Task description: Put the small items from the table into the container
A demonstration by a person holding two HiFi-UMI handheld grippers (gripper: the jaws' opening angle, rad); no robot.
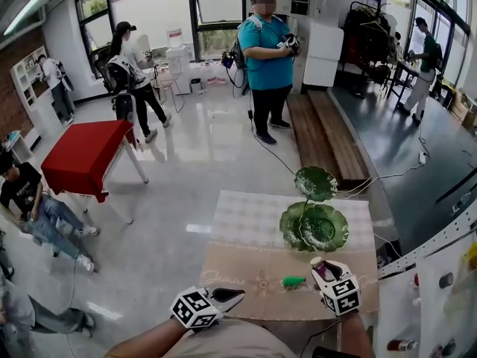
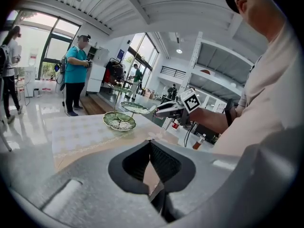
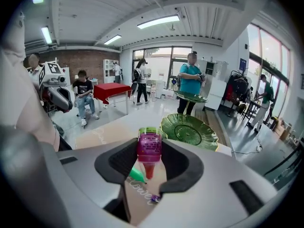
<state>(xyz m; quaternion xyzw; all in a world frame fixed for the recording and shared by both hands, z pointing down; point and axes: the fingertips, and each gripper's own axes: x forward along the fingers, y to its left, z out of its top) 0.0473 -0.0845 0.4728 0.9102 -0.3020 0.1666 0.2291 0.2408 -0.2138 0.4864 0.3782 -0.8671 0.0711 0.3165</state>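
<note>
Head view: at lower right, the right gripper [image 1: 322, 268] clamps a purple item [image 1: 325, 274] above the table [image 1: 246, 215]. A green item [image 1: 294, 280] lies just to its left. The green tiered dish [image 1: 313, 226] stands beyond it, right of centre.

Left gripper view: the left gripper [image 2: 150, 144] has its jaws together, holding nothing.

Right gripper view: the pads grip the purple item at centre frame, with the dish at upper right.

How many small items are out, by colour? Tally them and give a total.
Green: 1, the green item on the table.
Magenta: 1, the magenta item in the right gripper.
Purple: 1, a tiny purple bit on the table.
Total: 3
</note>
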